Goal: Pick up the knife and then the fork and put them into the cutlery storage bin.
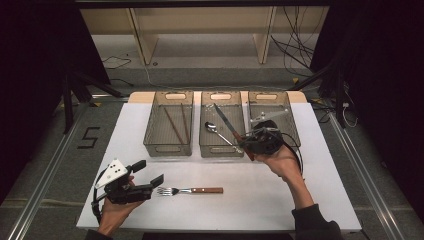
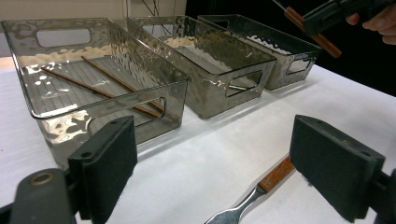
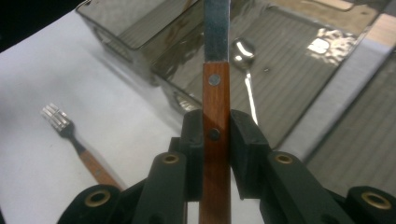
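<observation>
The table knife with a grey steel blade and a riveted reddish-brown wooden handle (image 3: pixel 215 112) is clamped by its handle between the pads of the right hand-held gripper (image 3: pixel 215 135). It is held in the air above the near wall of the middle clear smoky-plastic bin (image 1: pixel 221 148), with the blade slanting up and away over that bin's floor. A shiny steel spoon (image 1: pixel 216 131) already lies inside this bin, and two thin brown wooden chopsticks (image 1: pixel 176 124) lie in the left clear smoky-plastic bin (image 1: pixel 168 146).

By the look of it this is a sorting of cutlery into bins, and it seems past its midpoint: chopsticks and spoon are put away and the knife is lifted but not yet set down. The steel fork with a wooden handle (image 1: pixel 190 190) is untouched on the white desk (image 1: pixel 250 200). It lies just in front of the left hand-held gripper (image 1: pixel 149 176), whose jaws stand wide apart and hold nothing.

Which bin the knife is meant for I cannot tell from its pose. The right clear smoky-plastic bin (image 1: pixel 287 107) is partly covered by the right hand and its tool in the high view, and glare on its wavy walls hides the floor, so its contents are unclear. The knife's tip is cut off in the right gripper view, and the fork's tines are cut off in the left gripper view
</observation>
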Motion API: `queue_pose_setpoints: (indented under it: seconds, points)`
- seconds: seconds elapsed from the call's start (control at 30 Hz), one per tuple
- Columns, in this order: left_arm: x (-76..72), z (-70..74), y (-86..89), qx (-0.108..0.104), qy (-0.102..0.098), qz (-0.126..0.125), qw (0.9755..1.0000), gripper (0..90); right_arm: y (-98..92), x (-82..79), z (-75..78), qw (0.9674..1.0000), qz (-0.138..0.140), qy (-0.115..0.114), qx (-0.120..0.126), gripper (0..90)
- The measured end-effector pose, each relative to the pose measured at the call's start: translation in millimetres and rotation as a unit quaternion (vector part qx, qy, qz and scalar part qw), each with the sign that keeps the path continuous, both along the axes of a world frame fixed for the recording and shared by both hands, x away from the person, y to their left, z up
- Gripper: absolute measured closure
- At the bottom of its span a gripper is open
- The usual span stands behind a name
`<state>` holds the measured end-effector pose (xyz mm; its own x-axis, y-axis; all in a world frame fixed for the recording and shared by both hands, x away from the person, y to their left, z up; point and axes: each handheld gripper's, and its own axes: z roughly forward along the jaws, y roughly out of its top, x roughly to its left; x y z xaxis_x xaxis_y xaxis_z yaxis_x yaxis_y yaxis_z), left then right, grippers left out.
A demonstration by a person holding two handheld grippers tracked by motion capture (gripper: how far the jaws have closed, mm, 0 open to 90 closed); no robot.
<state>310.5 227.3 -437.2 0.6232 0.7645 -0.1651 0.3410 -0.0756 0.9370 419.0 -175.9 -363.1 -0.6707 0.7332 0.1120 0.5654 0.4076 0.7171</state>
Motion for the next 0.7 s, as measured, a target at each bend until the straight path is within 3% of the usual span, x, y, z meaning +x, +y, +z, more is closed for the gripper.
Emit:
queue_pose_setpoints:
  seconds: [0.33,0.7]
  points:
    - [0.3,-0.2,0.1,-0.002,0.001,0.001,1.0000,14.8,-28.3,23.1,13.0,0.9986,-0.052,-0.010,0.004,76.9]
    - [0.2,0.1,-0.1,-0.005,-0.001,0.002,1.0000,14.7,-47.3,46.7,8.6,0.9956,-0.093,0.009,-0.002,76.9]
